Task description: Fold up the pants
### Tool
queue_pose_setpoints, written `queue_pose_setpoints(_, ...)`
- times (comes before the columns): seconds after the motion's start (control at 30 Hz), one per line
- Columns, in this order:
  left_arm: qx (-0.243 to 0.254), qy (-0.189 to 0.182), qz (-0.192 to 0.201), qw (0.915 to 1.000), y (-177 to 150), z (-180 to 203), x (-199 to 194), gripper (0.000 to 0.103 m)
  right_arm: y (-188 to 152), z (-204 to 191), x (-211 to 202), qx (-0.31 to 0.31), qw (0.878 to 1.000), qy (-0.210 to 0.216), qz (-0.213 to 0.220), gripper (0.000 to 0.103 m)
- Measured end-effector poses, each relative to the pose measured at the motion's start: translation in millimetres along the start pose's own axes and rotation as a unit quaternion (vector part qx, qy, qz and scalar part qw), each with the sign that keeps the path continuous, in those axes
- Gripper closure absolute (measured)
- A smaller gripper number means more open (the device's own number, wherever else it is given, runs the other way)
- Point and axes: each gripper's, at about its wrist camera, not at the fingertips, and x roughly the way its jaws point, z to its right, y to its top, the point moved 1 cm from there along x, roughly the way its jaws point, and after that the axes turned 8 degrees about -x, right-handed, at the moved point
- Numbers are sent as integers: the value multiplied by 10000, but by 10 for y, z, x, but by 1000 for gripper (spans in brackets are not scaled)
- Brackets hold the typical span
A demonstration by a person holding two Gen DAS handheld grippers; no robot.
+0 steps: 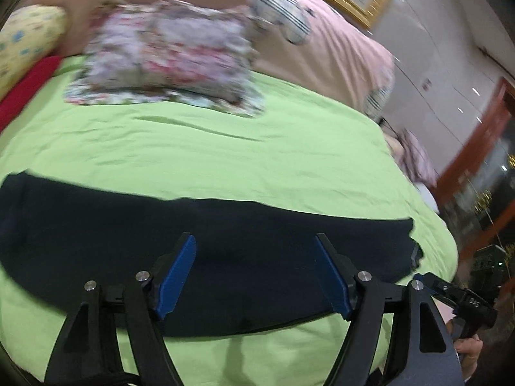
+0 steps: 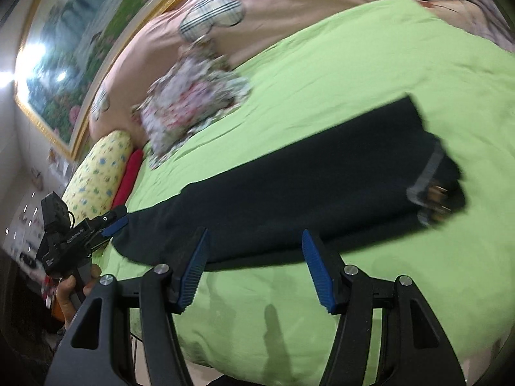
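Dark navy pants lie flat, folded lengthwise into a long strip, on a green bedsheet. In the right wrist view the pants run from lower left to the waistband end with a grey band at the right. My left gripper is open and empty, hovering over the middle of the pants. My right gripper is open and empty, just above the pants' near edge. The left gripper also shows in the right wrist view at the leg end, and the right gripper's body shows in the left wrist view.
A folded floral cloth lies at the back of the green sheet. A yellow bolster and a red cushion lie at the left. A pink quilt and a gold-framed painting are behind. The bed's edge drops off at the right.
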Motion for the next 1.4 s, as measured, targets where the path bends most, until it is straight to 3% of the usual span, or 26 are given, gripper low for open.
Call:
queue_pose_setpoints(0.2, 595, -282, -505, 9966, 107, 552, 465, 27, -106, 359, -175, 602, 9973, -404, 104, 42)
queue_pose_setpoints(0.4, 1300, -410, -891, 9866, 143, 1090, 829, 26, -152, 642, -283, 1143, 9912, -608, 287, 43)
queue_pose_setpoints(0.57, 1638, -473, -1139, 9788, 189, 1379, 1090, 25, -195, 851, -233, 1684, 9836, -558, 312, 43)
queue_pose_setpoints(0.77, 1973, -589, -1466, 9675, 221, 1693, 1400, 25, -150, 996, -169, 2300, 9703, -294, 695, 42)
queue_pose_setpoints(0.93, 2509, -688, -1939, 9459, 116, 1992, 1713, 25, -130, 1094, -80, 2696, 9577, -268, 970, 46)
queue_pose_setpoints(1.0, 2678, -713, -2091, 9378, 60, 2090, 1802, 25, -132, 1122, -67, 2726, 9561, -292, 1031, 65)
queue_pose_setpoints(1.03, 2770, -756, -2176, 9328, 29, 2154, 1852, 25, -141, 1147, -55, 2695, 9571, -283, 1027, 88)
queue_pose_setpoints(1.27, 3345, -875, -2717, 8981, -162, 2523, 2203, 25, -289, 1229, -139, 2449, 9636, 152, 1065, 92)
queue_pose_setpoints(1.37, 3466, -1201, -3137, 8758, -238, 2677, 2363, 25, -334, 1213, -188, 2286, 9655, 331, 1198, 92)
queue_pose_setpoints(1.4, 3488, -1323, -3368, 8645, -283, 2731, 2440, 26, -345, 1207, -197, 2210, 9666, 405, 1237, 92)
